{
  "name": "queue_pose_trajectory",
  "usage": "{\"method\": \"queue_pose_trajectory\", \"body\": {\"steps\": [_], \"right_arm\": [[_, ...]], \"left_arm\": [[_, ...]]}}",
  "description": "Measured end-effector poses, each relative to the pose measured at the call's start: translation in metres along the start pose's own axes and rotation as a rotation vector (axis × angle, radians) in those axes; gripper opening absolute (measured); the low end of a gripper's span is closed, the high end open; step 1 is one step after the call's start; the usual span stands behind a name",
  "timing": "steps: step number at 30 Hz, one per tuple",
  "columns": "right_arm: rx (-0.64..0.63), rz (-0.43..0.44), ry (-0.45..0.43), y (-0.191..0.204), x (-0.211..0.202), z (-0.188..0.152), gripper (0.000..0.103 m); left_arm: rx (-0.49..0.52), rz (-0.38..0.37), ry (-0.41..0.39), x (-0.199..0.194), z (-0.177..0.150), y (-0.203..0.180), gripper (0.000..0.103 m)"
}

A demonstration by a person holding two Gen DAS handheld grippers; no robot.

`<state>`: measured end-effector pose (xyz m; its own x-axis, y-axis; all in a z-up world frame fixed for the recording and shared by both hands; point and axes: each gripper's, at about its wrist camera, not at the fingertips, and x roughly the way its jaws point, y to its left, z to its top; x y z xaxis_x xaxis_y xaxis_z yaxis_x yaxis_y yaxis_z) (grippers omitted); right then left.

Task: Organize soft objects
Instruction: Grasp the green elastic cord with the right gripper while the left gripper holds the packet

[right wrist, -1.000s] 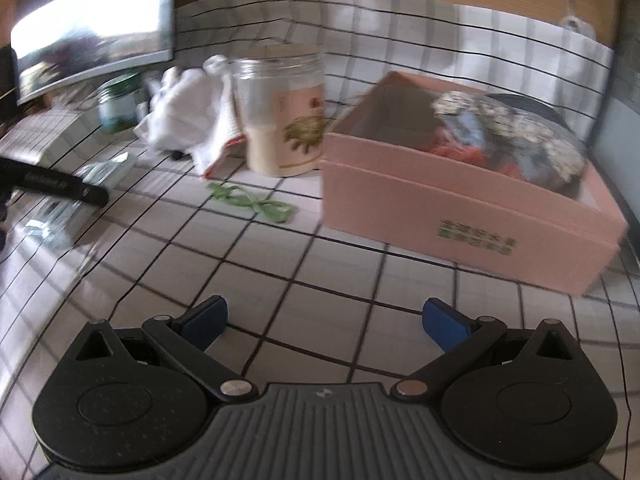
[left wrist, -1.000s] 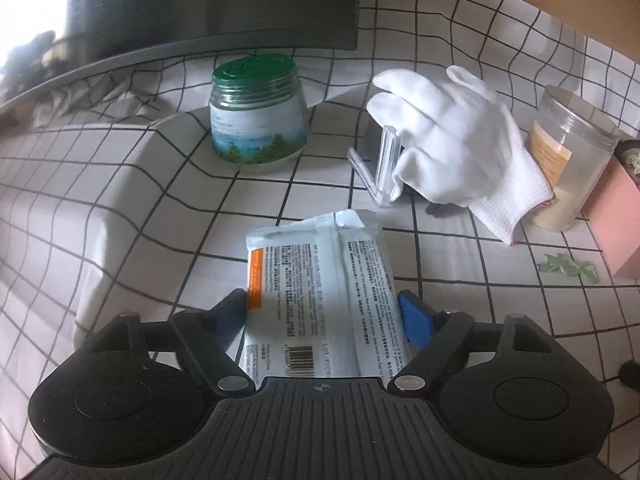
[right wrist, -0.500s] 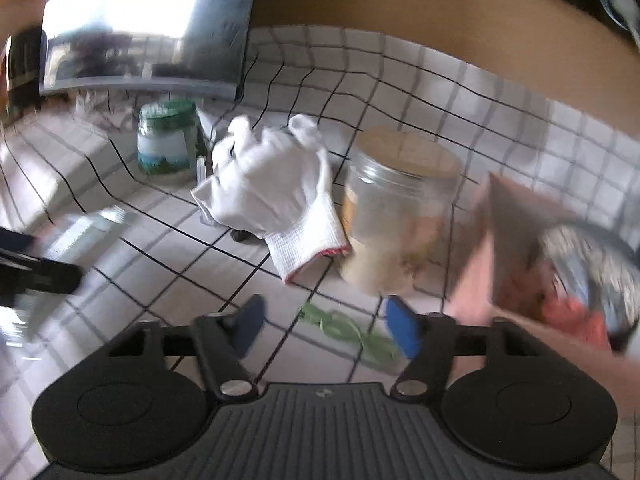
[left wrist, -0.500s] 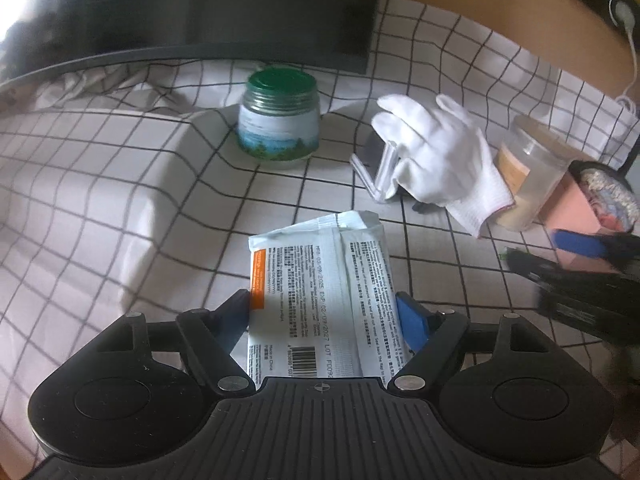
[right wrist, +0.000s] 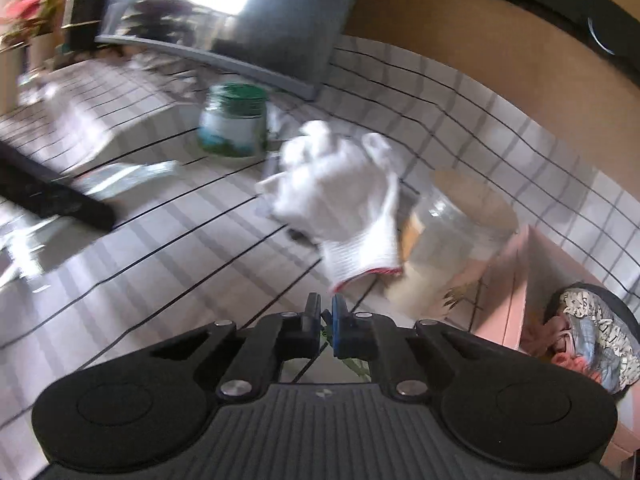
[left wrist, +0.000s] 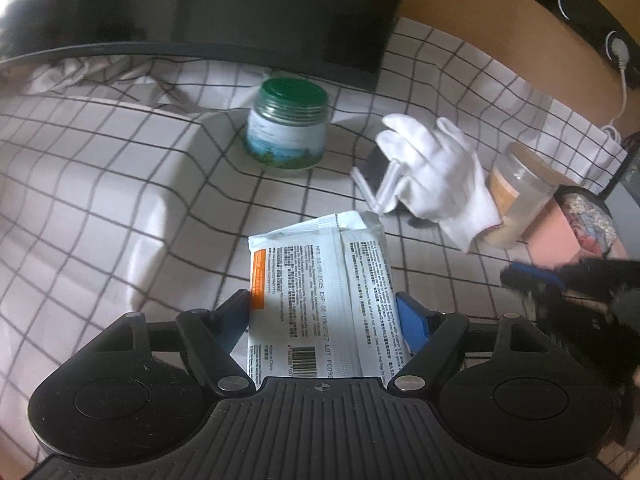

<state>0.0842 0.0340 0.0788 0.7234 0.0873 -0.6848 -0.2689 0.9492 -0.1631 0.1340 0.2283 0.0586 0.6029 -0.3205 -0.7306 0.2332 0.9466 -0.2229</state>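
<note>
My left gripper [left wrist: 324, 312] is shut on a white wipes packet [left wrist: 316, 264] with an orange stripe, held just above the checked tablecloth [left wrist: 120, 200]. My right gripper [right wrist: 326, 312] is shut, and a thin green band [right wrist: 357, 364] shows between and under its pads. The right gripper [left wrist: 532, 276] also appears blurred at the right edge of the left wrist view. A white glove [left wrist: 436, 172] lies draped over a small clear stand [left wrist: 380, 192]. In the right wrist view the glove [right wrist: 340, 192] is just ahead of the fingertips. A pink box [right wrist: 516, 288] at the right holds soft items.
A green-lidded jar [left wrist: 288, 128] stands behind the packet. A clear jar [left wrist: 516, 196] with pale contents sits between the glove and the pink box [left wrist: 556, 240]. A dark monitor [left wrist: 240, 8] spans the back. The cloth is rumpled at the back left.
The right gripper went from wide open to shut around the green band while swinging left toward the glove. The left gripper rose and drew back with the packet.
</note>
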Motion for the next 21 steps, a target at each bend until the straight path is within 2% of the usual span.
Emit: {"method": "queue_pose_trajectory", "body": {"steps": [4, 8, 11, 17, 21], "right_arm": [[-0.045, 0.051, 0.024, 0.005, -0.023, -0.021, 0.006], [-0.071, 0.020, 0.033, 0.006, -0.045, -0.039, 0.005], [-0.045, -0.004, -0.008, -0.004, -0.065, -0.034, 0.003], [0.032, -0.034, -0.102, -0.034, -0.099, -0.011, 0.002], [0.084, -0.011, -0.104, -0.061, -0.113, 0.000, 0.002]], "left_arm": [[0.019, -0.034, 0.012, 0.006, 0.001, -0.009, 0.082], [0.022, -0.071, 0.023, 0.010, 0.004, -0.018, 0.082], [0.051, -0.097, 0.008, 0.009, 0.012, -0.030, 0.082], [0.113, -0.118, -0.080, -0.005, 0.040, -0.058, 0.082], [0.145, -0.100, -0.126, -0.012, 0.059, -0.072, 0.082]]}}
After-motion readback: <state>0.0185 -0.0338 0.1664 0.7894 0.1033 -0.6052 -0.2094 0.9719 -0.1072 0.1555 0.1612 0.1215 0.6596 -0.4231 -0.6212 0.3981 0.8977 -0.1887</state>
